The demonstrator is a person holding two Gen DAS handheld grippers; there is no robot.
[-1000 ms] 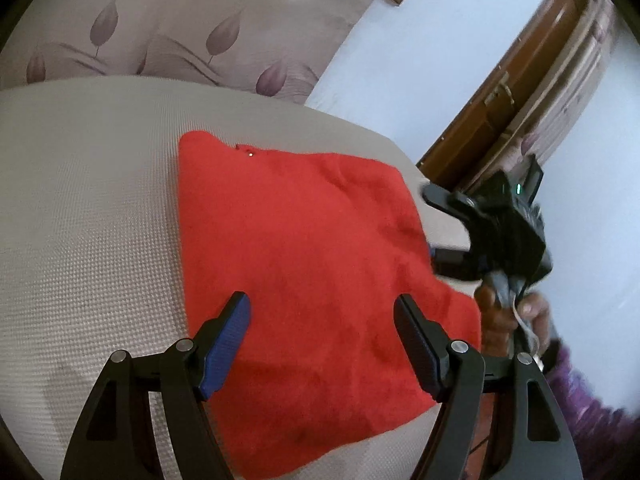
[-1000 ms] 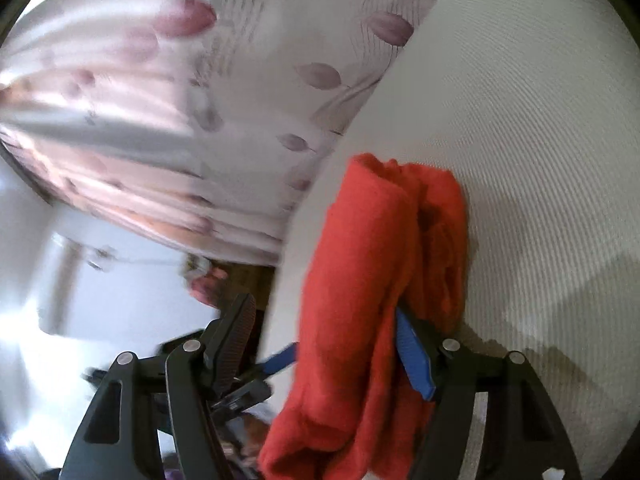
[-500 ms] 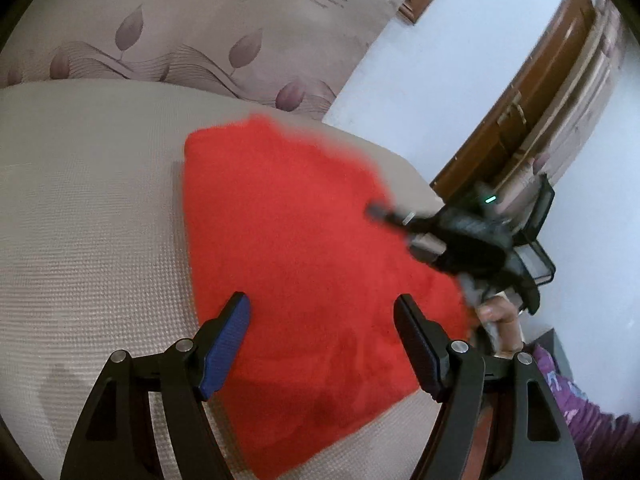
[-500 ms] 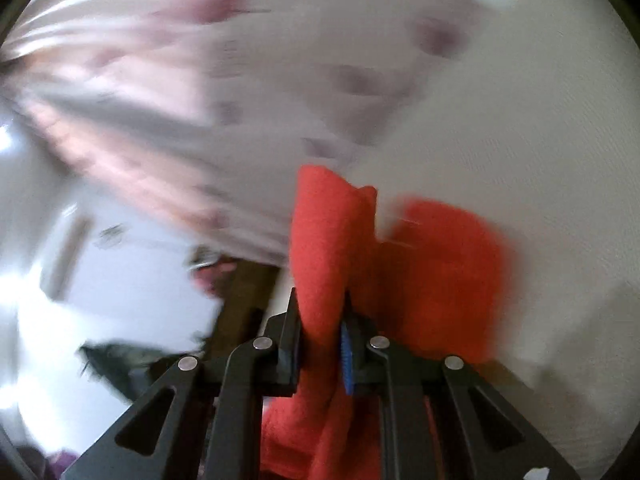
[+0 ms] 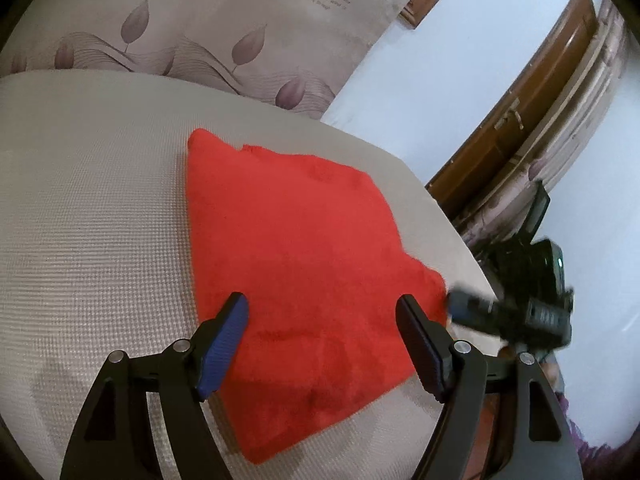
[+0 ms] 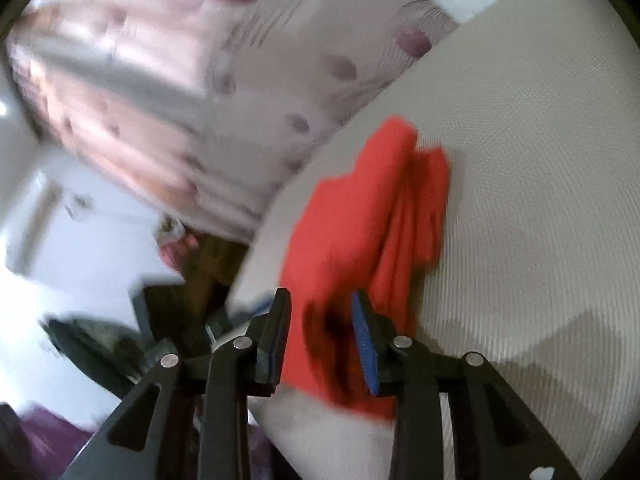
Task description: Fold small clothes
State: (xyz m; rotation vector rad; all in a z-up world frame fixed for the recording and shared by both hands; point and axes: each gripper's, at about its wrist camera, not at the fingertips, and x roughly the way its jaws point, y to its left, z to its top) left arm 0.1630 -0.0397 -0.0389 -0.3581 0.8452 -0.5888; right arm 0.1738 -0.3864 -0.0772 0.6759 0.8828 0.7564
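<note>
**Red cloth folded flat, right tongs letting go**

The fuzzy red fleece cloth lies folded on the pale woven-textured counter, near its right edge. At least one fold looks done; whether another is needed is unclear. The left tongs hover spread wide above the cloth's near part. The right tongs are partly spread astride the cloth's edge. Half a second ago they were pinched shut on a raised flap; now it is down.
</note>
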